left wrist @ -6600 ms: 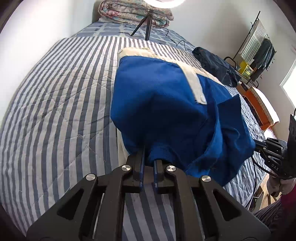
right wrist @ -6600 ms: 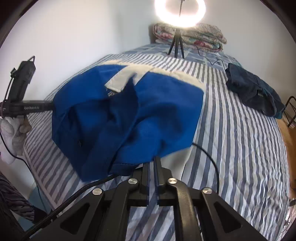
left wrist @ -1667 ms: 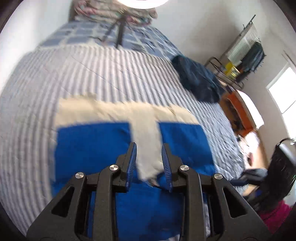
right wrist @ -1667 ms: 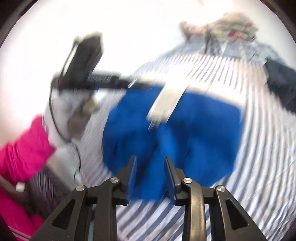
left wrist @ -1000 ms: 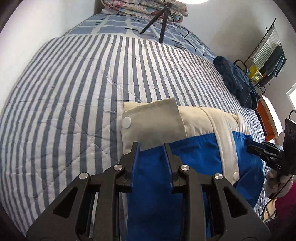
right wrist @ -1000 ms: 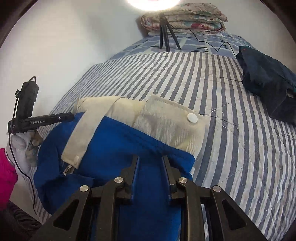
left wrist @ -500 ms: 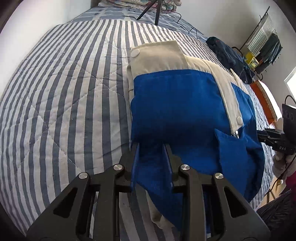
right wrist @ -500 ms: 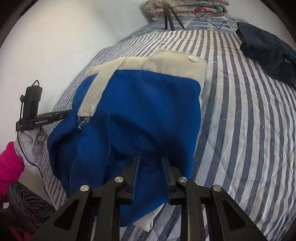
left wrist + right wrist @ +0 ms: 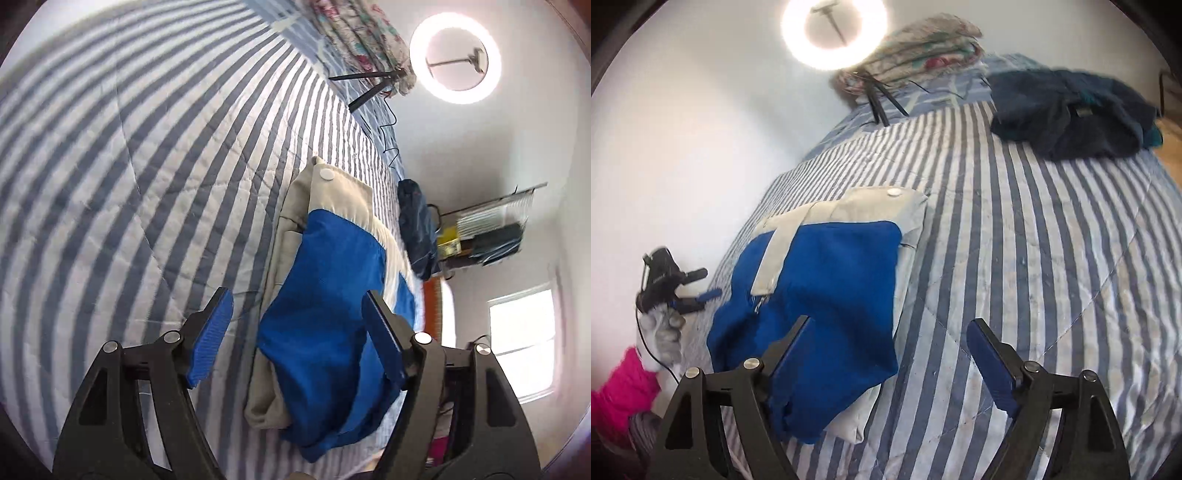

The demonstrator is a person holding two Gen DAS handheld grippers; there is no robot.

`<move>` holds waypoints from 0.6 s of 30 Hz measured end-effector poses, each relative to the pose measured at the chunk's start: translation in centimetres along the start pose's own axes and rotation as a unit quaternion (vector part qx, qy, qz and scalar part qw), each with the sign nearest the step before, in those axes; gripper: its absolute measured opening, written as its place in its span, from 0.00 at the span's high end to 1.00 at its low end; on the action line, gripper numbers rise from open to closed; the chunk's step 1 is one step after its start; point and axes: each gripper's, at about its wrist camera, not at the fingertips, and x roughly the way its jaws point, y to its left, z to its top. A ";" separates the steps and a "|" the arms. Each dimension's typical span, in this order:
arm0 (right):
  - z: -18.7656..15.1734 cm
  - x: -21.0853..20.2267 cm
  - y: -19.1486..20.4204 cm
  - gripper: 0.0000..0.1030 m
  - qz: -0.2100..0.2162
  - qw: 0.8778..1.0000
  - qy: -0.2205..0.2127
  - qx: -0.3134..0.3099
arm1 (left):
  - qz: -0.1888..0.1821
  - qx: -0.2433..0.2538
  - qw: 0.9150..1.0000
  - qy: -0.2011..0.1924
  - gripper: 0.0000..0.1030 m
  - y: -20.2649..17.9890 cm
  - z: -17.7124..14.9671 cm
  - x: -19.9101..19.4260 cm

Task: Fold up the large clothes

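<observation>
- blue and cream folded garment (image 9: pixel 325 314) lies on the striped bedspread (image 9: pixel 147 184), lower centre of the left wrist view and left of centre in the right wrist view.
- left gripper (image 9: pixel 297 332) jaws are opening, spread either side of the garment's near end, pads off the cloth.
- right gripper (image 9: pixel 888 354) jaws are opening; the garment's corner sits between them, released.
- dark navy clothing (image 9: pixel 1067 110) lies at upper right, well apart.
</observation>
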 end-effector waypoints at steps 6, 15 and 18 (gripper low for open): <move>0.2 3.4 -1.6 0.19 0.046 0.997 0.054 0.034 | -0.017 -0.013 0.998 0.062 0.29 1.0 0.3 3.6; 1.2 6.1 -4.0 0.37 0.132 0.983 0.072 0.104 | -0.028 -0.001 0.997 0.071 0.29 0.0 0.6 6.0; 1.6 7.5 -3.9 0.43 0.165 0.977 0.076 0.108 | -0.032 0.007 0.996 0.078 0.30 -1.0 1.0 7.0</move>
